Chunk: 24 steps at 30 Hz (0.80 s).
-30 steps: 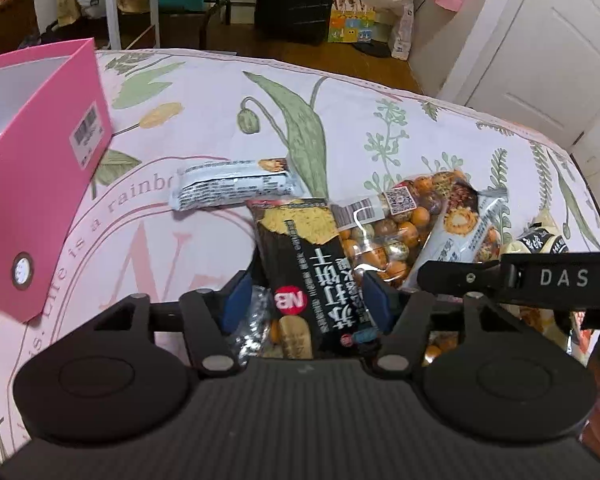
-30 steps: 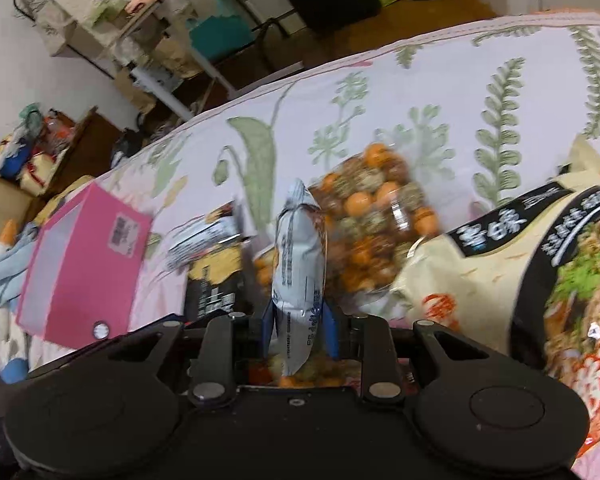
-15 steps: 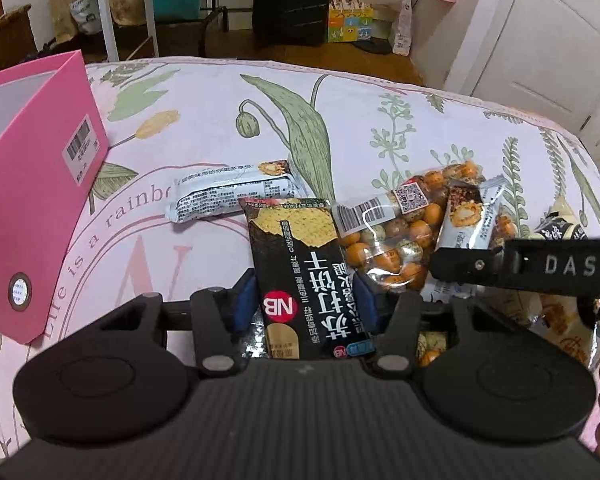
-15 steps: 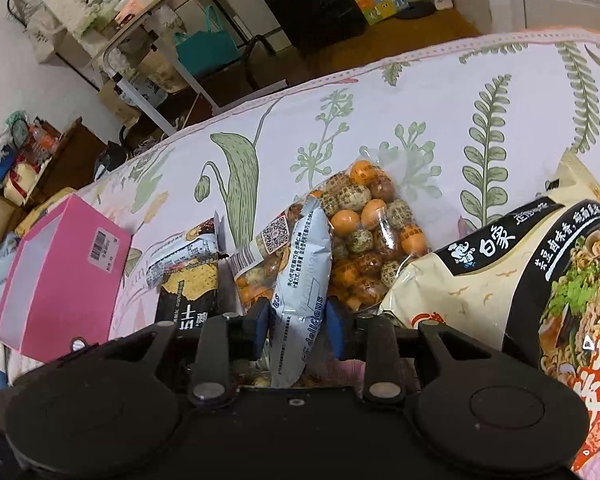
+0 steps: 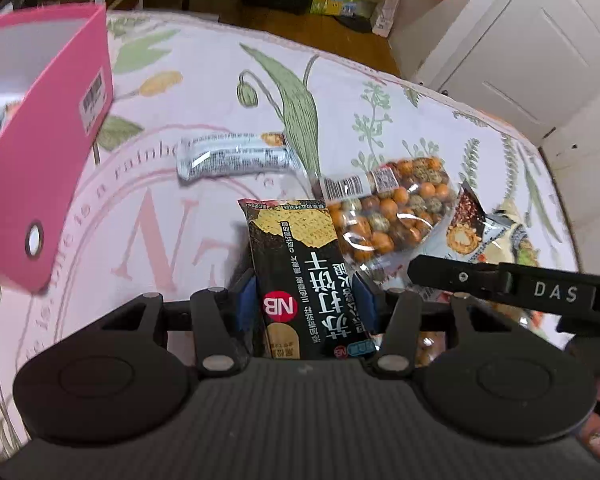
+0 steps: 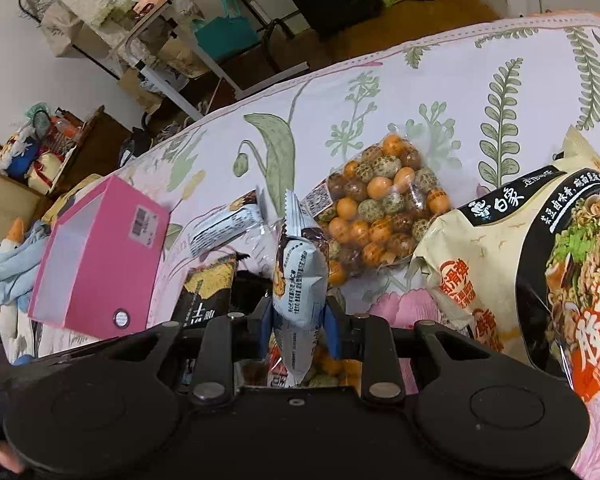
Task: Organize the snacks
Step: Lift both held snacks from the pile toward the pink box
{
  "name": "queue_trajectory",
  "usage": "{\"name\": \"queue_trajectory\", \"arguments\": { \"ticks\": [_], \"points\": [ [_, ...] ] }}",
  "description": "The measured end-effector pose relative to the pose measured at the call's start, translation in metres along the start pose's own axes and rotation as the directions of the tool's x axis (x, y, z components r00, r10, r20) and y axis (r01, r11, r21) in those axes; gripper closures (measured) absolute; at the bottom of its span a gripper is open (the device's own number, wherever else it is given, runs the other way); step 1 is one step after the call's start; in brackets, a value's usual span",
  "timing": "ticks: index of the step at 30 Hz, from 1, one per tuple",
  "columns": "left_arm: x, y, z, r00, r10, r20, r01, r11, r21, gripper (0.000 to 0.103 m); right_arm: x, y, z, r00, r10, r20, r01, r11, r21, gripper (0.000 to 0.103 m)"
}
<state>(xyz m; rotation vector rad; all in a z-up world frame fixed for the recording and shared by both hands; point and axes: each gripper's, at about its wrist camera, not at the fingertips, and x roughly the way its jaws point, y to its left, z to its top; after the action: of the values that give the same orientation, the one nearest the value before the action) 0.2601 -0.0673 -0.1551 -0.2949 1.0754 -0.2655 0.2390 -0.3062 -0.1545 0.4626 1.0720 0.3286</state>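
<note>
The pink box (image 5: 48, 152) sits open at the left on the flowery bed sheet (image 5: 400, 92), and it looks like the place where the snacks should go. To the right of the box, well apart from it, a silver snack bar (image 5: 232, 156) lies flat on the sheet. Further right from the box, the left gripper (image 5: 306, 304) holds a black cracker pack (image 5: 304, 276); its jaws have just been closing and now pinch the pack on both sides. Next along, away from the box, a clear bag of round nuts (image 5: 392, 212) rests on the sheet. In the right wrist view, the right gripper (image 6: 298, 320) has its jaws pressed tight on a pale blue snack packet (image 6: 298, 276), which stands up on its edge, to the right of the box. Farthest from the box lies a big noodle bag (image 6: 540, 272). I think both packs are picked up and the step now is to carry them over. The next move needs both hands to swing toward the box and let go above its open top. I cannot see the bottom of the box, so I cannot tell what is in it. The gripper bodies hide the low ends of both packs, and the noodle bag is cut off at the edge.
</note>
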Motion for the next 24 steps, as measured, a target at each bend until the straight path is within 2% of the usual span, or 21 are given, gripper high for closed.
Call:
{"name": "queue_trajectory", "arguments": {
  "ticks": [4, 10, 15, 24],
  "points": [
    [-0.012, 0.004, -0.004, 1.0, -0.022, -0.02, 0.021, 1.0, -0.014, 0.054, -0.007, 0.006, -0.006, 1.0, 0.02, -0.013, -0.02, 1.0, -0.016, 0.072],
    [-0.034, 0.018, -0.026, 0.999, 0.036, 0.005, -0.036, 0.999, 0.019, 0.054, -0.019, 0.017, -0.021, 0.998, 0.04, -0.047, -0.041, 0.999, -0.017, 0.072],
    [-0.048, 0.04, -0.046, 1.0, 0.007, -0.03, -0.008, 0.999, -0.043, 0.054, -0.019, 0.035, -0.04, 0.995, 0.047, -0.092, -0.054, 0.996, -0.074, 0.072],
    [-0.098, 0.048, -0.071, 1.0, -0.014, 0.001, 0.014, 1.0, -0.004, 0.054, -0.031, 0.08, -0.075, 0.984, 0.115, -0.137, -0.141, 0.97, -0.199, 0.072]
  ]
}}
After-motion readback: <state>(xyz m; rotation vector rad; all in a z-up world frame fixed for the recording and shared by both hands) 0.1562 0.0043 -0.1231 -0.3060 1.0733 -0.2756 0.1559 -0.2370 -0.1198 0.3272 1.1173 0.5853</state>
